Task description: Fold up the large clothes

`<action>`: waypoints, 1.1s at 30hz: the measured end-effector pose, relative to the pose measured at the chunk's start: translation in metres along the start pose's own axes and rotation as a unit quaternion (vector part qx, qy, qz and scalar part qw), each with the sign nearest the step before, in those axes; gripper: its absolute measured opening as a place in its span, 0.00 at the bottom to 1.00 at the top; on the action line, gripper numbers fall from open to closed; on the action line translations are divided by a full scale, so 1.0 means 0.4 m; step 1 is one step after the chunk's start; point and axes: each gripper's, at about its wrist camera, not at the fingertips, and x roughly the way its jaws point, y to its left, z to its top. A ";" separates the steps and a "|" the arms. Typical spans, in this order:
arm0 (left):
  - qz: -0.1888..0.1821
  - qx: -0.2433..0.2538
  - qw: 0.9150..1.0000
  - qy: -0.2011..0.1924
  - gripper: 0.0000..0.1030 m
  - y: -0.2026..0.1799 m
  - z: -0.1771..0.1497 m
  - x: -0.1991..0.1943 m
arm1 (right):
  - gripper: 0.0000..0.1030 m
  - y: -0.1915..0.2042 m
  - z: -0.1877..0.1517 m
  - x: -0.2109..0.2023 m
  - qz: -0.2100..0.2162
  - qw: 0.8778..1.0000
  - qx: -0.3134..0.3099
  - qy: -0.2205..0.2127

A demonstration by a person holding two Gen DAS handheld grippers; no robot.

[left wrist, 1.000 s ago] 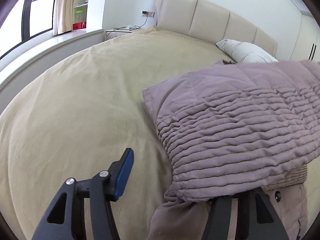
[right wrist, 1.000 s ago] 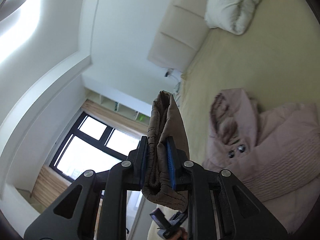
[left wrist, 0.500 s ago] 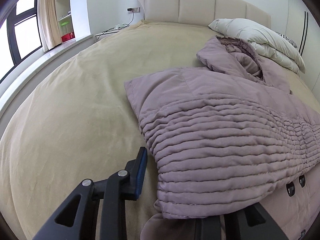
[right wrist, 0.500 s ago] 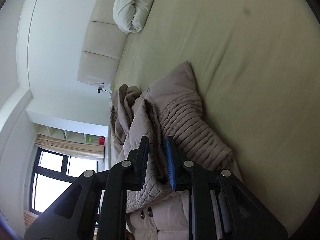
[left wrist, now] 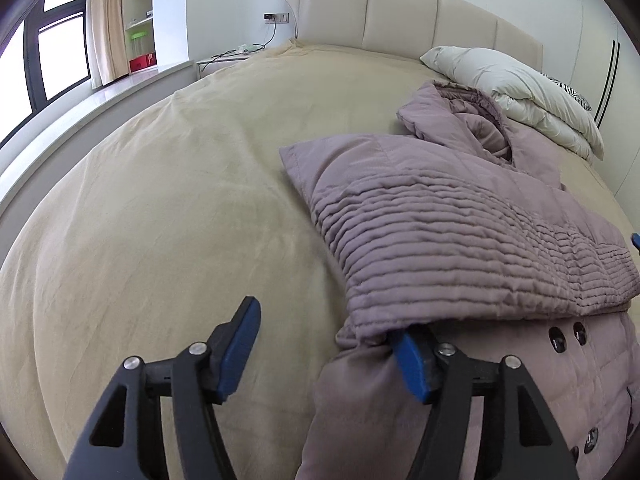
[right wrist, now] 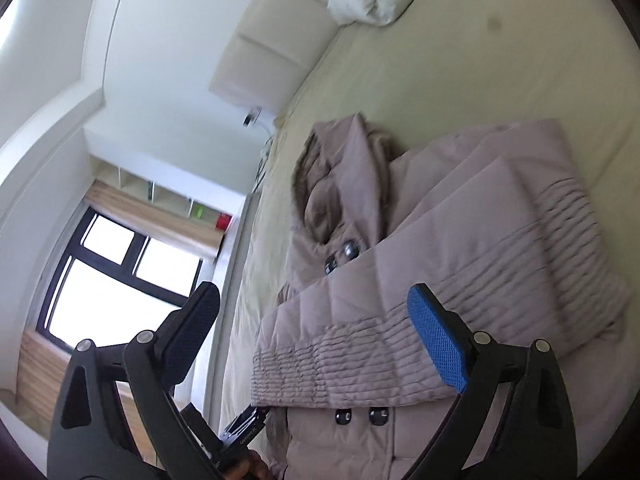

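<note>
- left gripper [left wrist: 326, 354]: jaws are opening, nothing pinched. Its right pad is tucked just under the folded edge of the coat [left wrist: 460, 240] and the other pad hangs over bare bedspread [left wrist: 160, 208], so I'd call it released
- the coat lies on the right half of the bed, hood [left wrist: 472, 120] up toward the pillow [left wrist: 512, 88], one quilted panel folded across the front and hiding part of the button row [left wrist: 568, 334]
- looks-wise it's a dusty mauve puffer, tight stitched ribbing across the folded panel, dark paired buttons, fuzzy trim round the hood
- my guess on handling: light for its bulk, soft and springy, so folds will want to puff back open. Shell looks a bit slick, so I'd grab at a seam, hem or stitched edge, not the fat middle
- right gripper [right wrist: 320, 320]: jaws are opening too, spread wide with the folded panel lying beyond them, pads not pressing on it, so it's let go
- next I'd probably pinch the bottom hem corners with both claws, if that's the step
</note>
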 end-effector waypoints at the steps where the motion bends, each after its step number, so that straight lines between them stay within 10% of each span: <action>1: -0.008 -0.005 1.000 0.004 0.65 0.007 -0.008 -0.007 | 0.93 0.011 -0.006 0.043 -0.004 1.000 -0.011 0.020; 5: -0.030 -0.042 0.999 -0.010 0.65 0.051 -0.019 -0.053 | 0.82 -0.041 -0.009 0.140 -0.076 0.996 0.010 0.039; 12: -0.056 -0.038 0.997 -0.035 0.63 0.038 0.076 -0.065 | 0.63 -0.122 -0.018 0.093 -0.043 0.998 0.033 0.026; 17: -0.115 -0.025 0.988 0.098 0.52 0.005 0.027 -0.021 | 0.63 -0.136 -0.011 0.093 -0.050 0.998 0.031 0.027; 27: -0.089 -0.012 0.996 -0.021 0.46 -0.016 0.124 -0.097 | 0.63 -0.141 -0.035 0.077 -0.065 0.998 0.003 0.019; 33: -0.056 0.049 0.996 0.039 0.29 -0.086 0.161 0.116 | 0.60 -0.162 -0.043 0.064 -0.047 0.999 -0.015 0.024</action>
